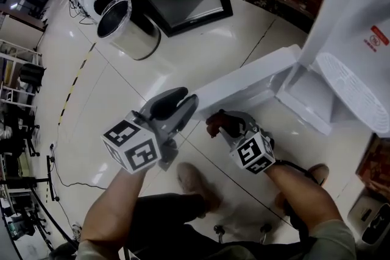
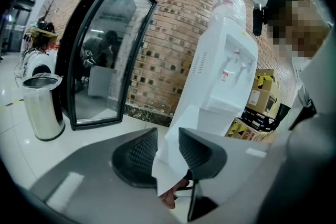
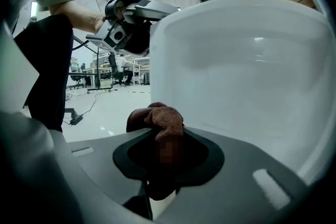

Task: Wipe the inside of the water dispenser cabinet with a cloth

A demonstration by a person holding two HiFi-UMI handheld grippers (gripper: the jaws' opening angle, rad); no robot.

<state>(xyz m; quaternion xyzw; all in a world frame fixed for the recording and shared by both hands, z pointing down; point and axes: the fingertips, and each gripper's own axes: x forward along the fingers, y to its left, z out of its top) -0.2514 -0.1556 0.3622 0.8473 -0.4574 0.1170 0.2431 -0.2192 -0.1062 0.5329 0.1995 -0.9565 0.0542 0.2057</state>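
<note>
Between the jaws of the right gripper (image 3: 168, 147), a rust-brown terry cloth (image 3: 157, 118) is being clamped in a bunch. It is judged soft, light and limp, best taken by a gathered fold. The white plastic cabinet door (image 1: 244, 85) is being pinched at its free edge by the left gripper (image 1: 181, 105); stiff, smooth. The cloth is being held just beside the door's inner face, contact not discernible. The white water dispenser (image 1: 347, 39) cabinet is being left unwiped, near on the right.
</note>
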